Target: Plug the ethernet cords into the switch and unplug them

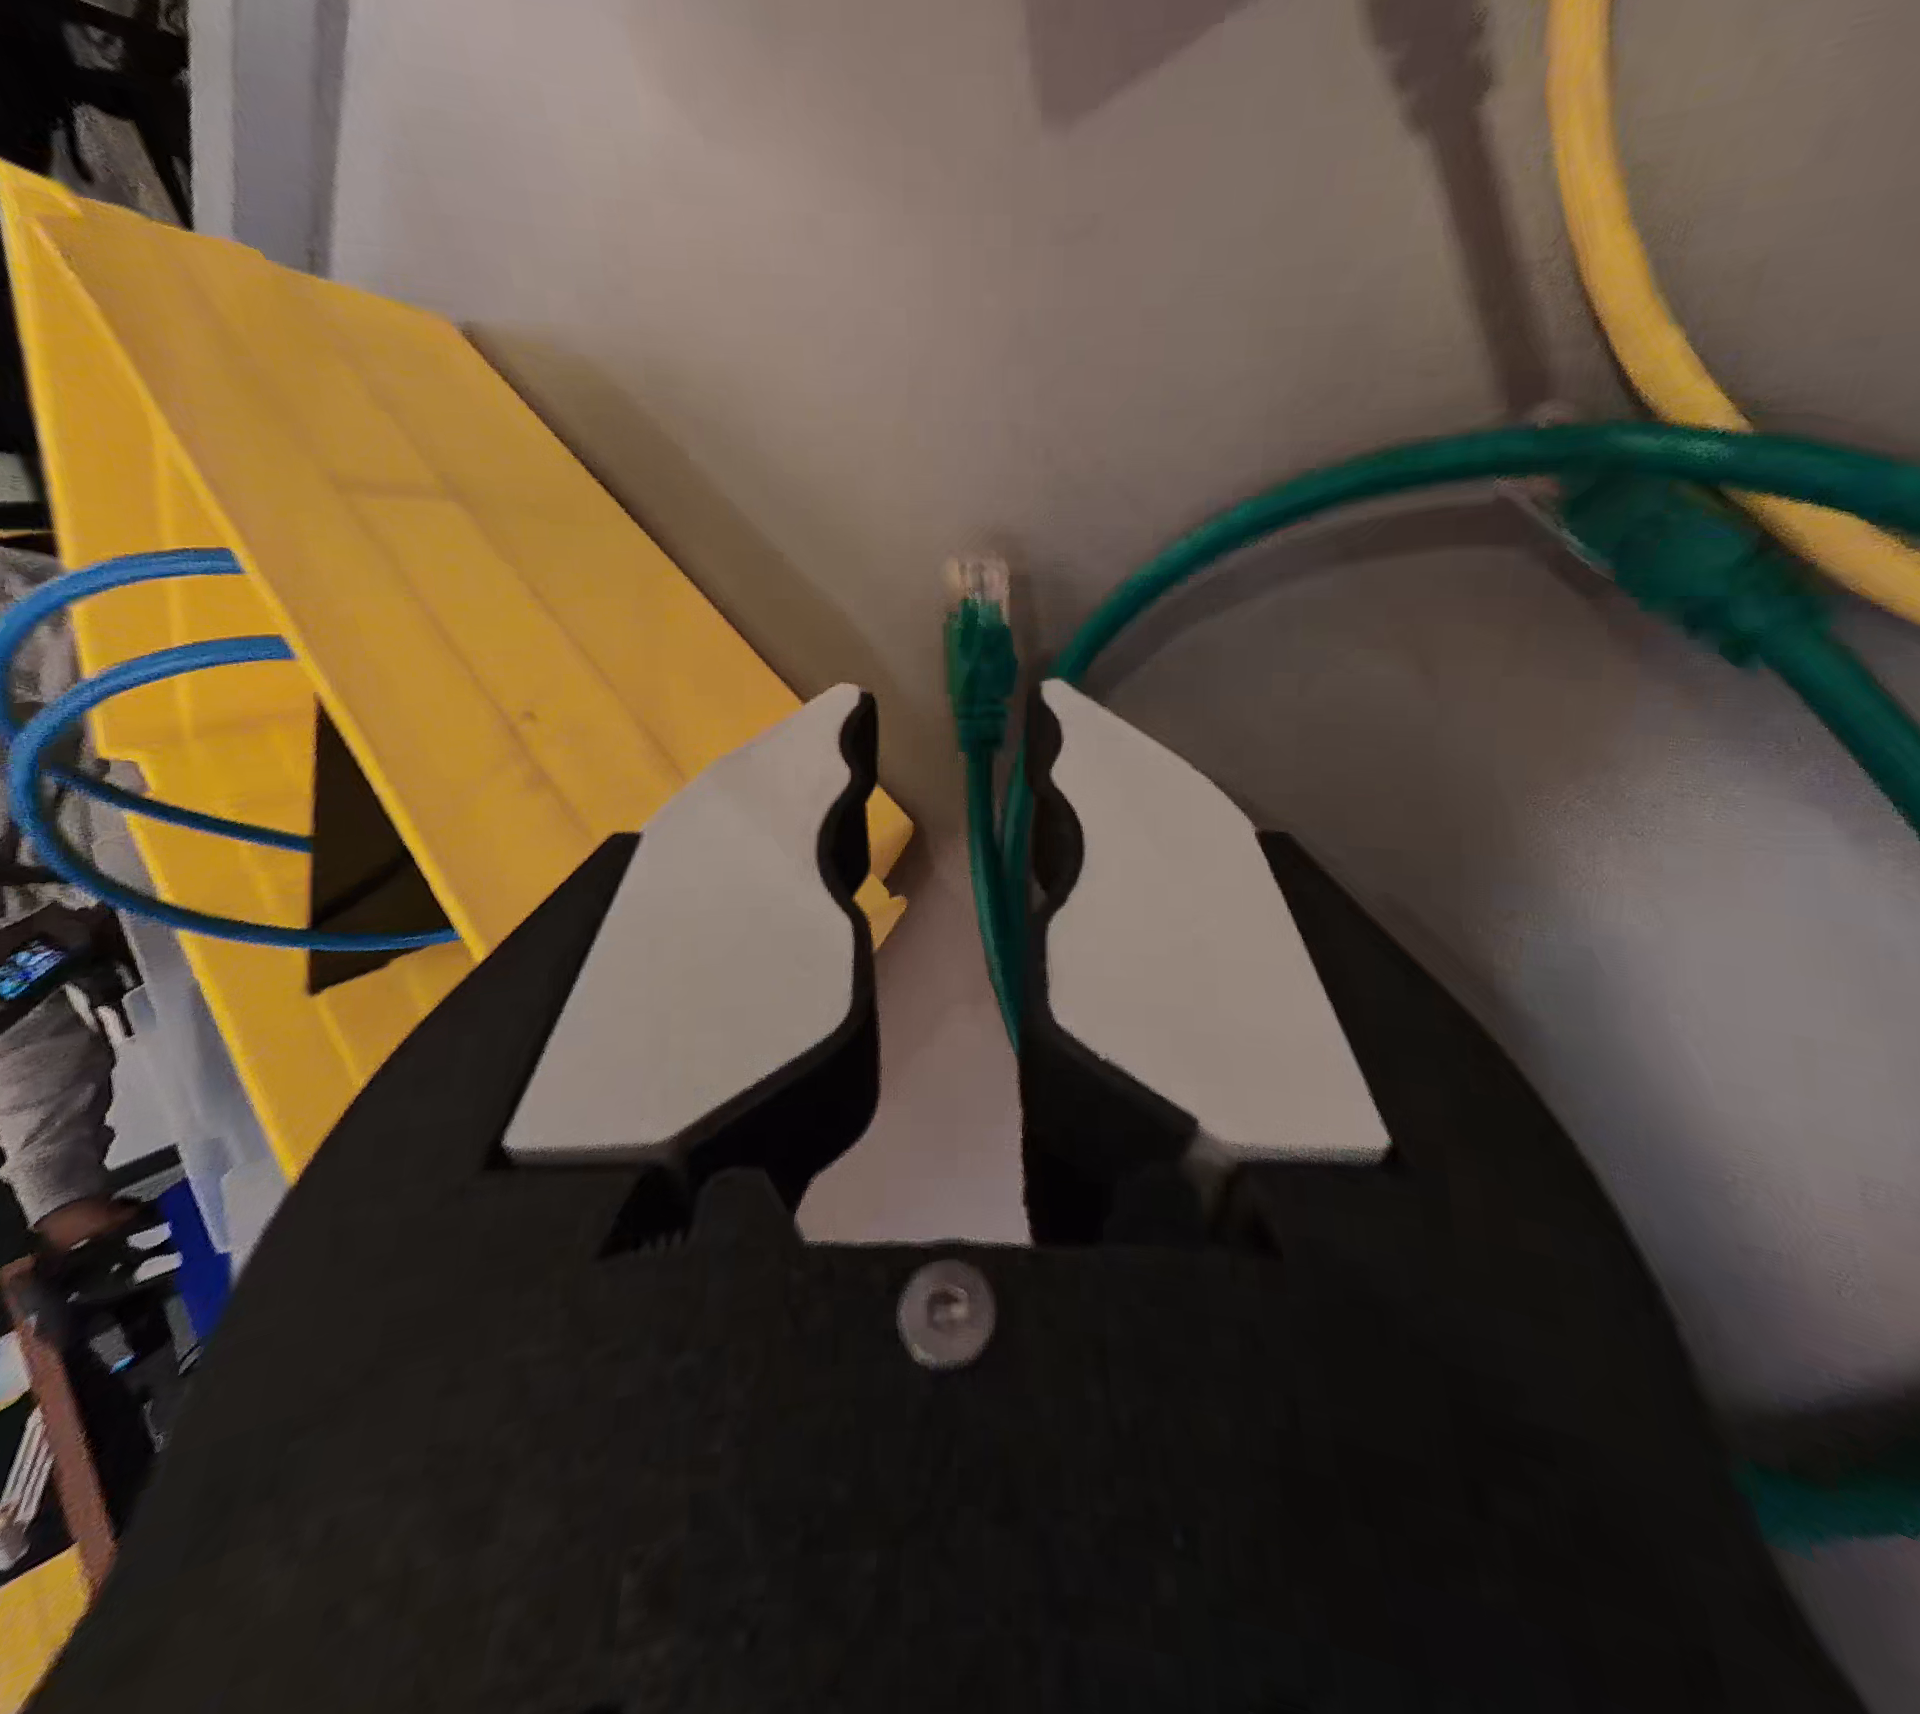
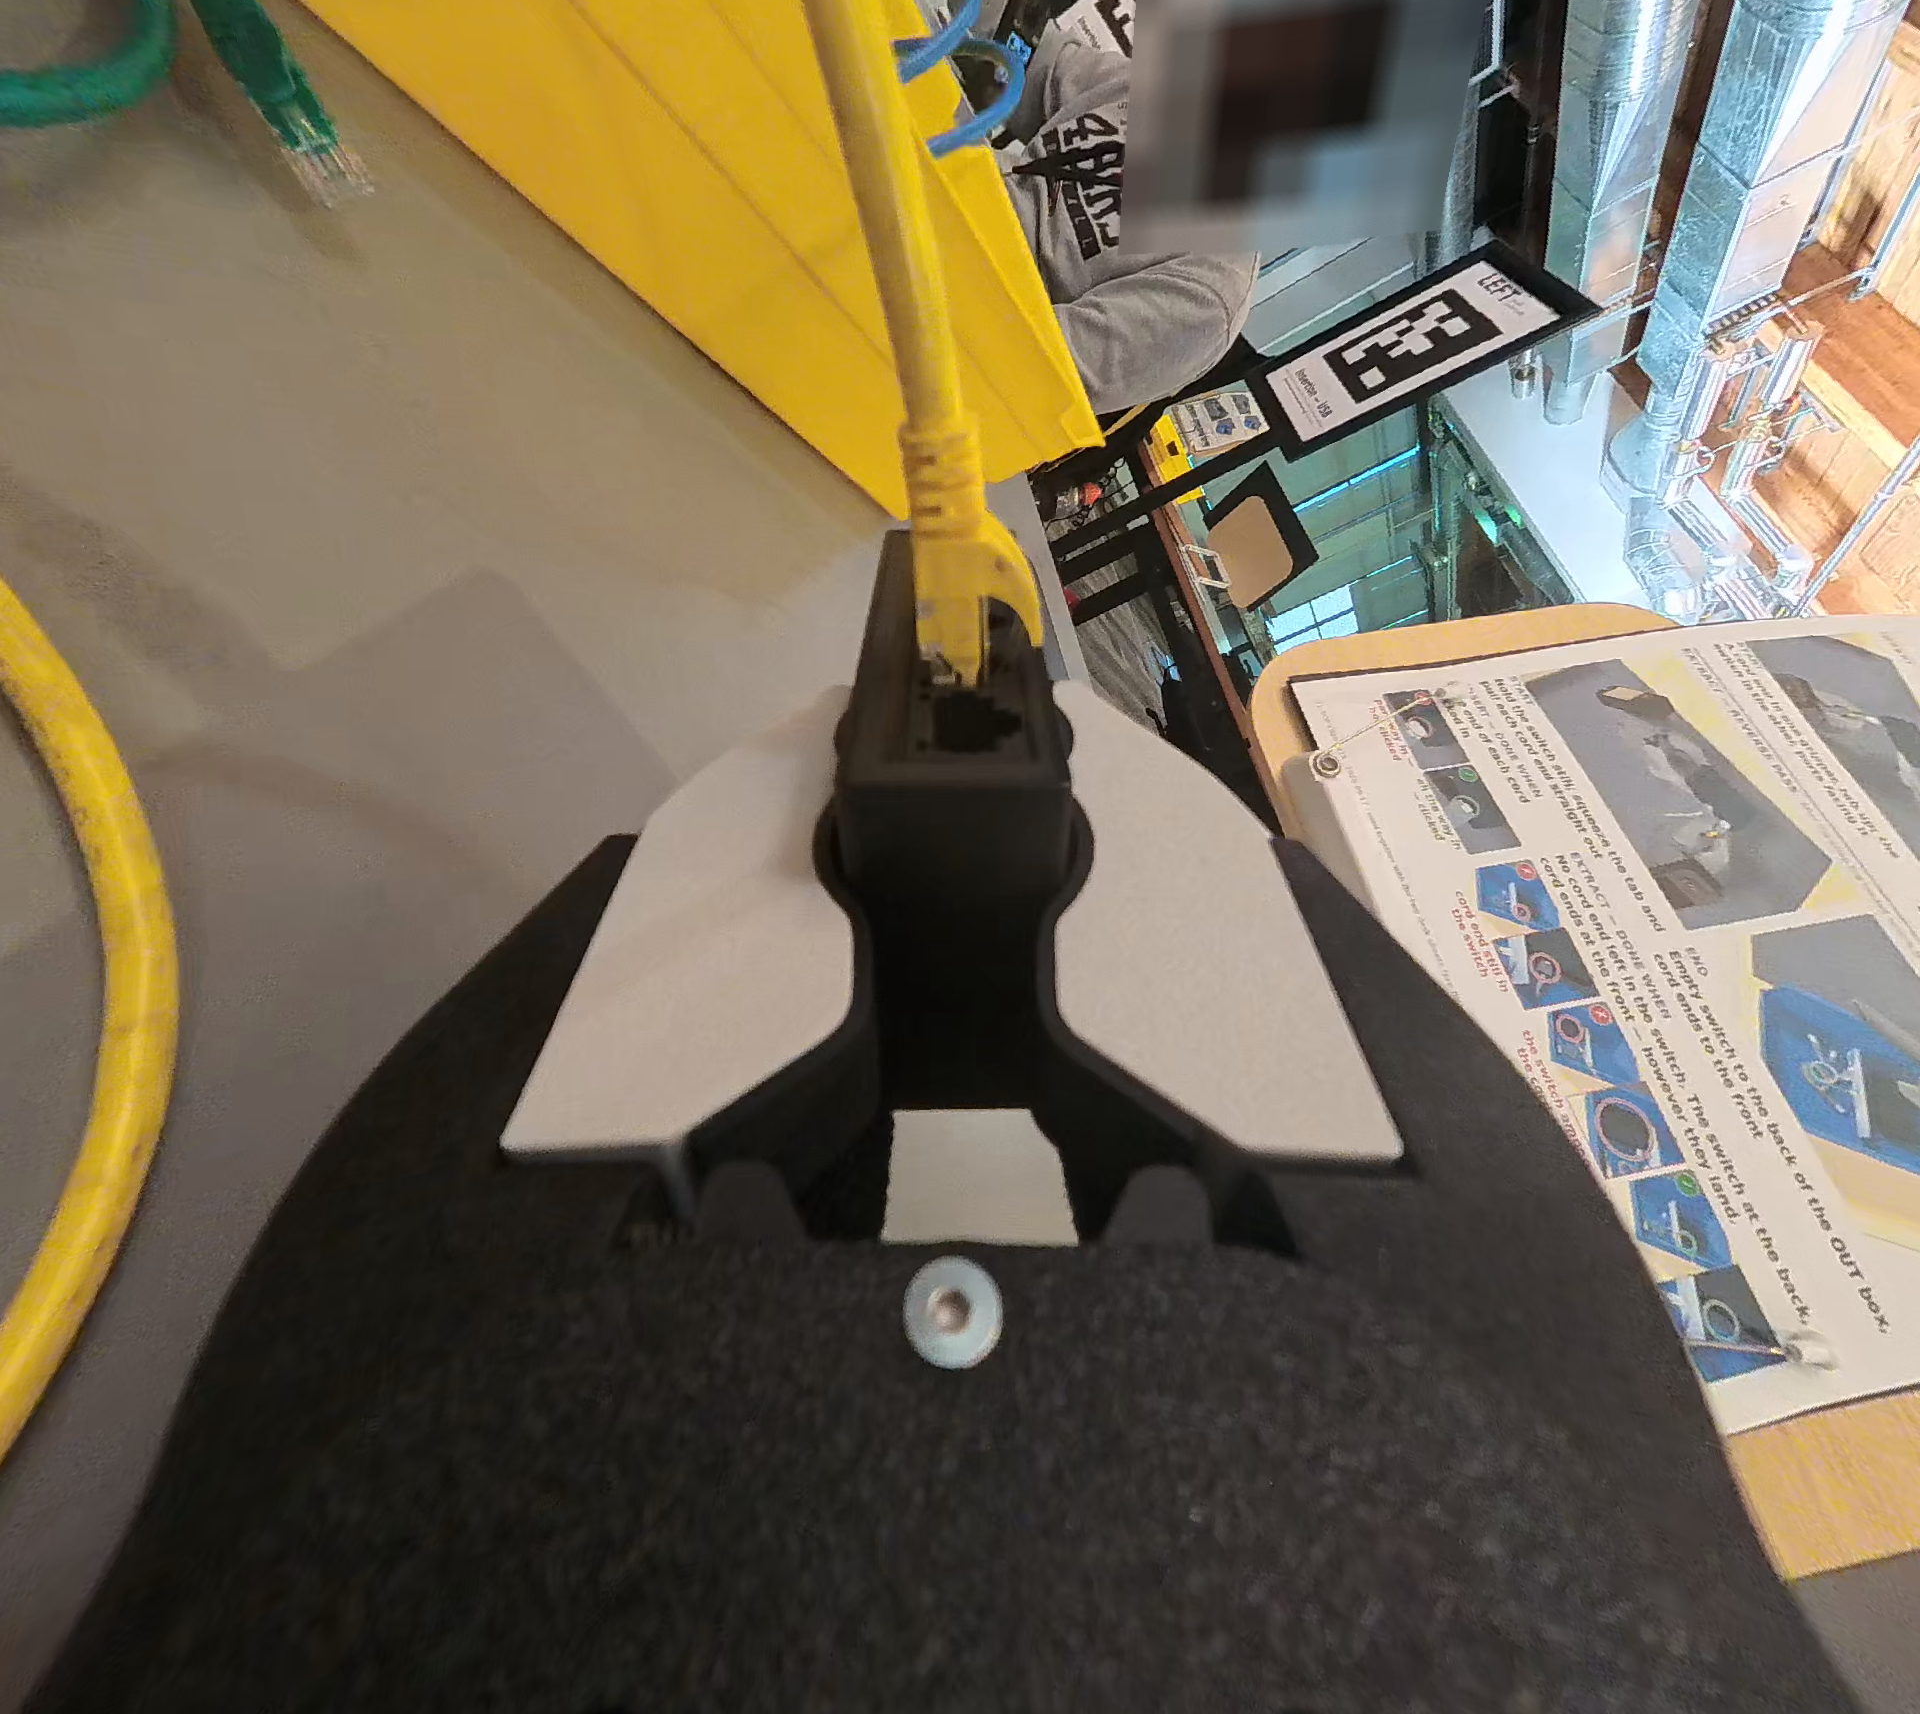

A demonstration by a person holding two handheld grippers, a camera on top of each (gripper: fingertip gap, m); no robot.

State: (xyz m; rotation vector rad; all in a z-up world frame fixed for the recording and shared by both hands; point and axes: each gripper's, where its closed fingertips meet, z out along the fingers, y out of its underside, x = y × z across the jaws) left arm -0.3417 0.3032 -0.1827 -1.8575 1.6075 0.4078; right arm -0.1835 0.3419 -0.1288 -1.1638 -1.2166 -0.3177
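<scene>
Grey tabletop (image 1: 1195, 210) lies bare toward twelve o'clock — slanted yellow plastic bin (image 1: 436, 584) blocks nine, looped green ethernet cord (image 1: 1299, 511) crowds three.

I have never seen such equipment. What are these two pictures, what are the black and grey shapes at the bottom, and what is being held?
Each picture comes from a camera mounted on a hand-held claw, looking forward along its two grey fingers. A person holds one claw in each hand; there is no robot arm.

In the left wrist view, the left claw is open. The green cord runs between its fingers, its clear plug pointing away over the grey table; nothing is squeezed.

In the right wrist view, the right claw is shut on the black switch. A yellow cord is plugged into it. A yellow bin holding blue cords lies behind, and an instruction sheet to the right.
</scene>
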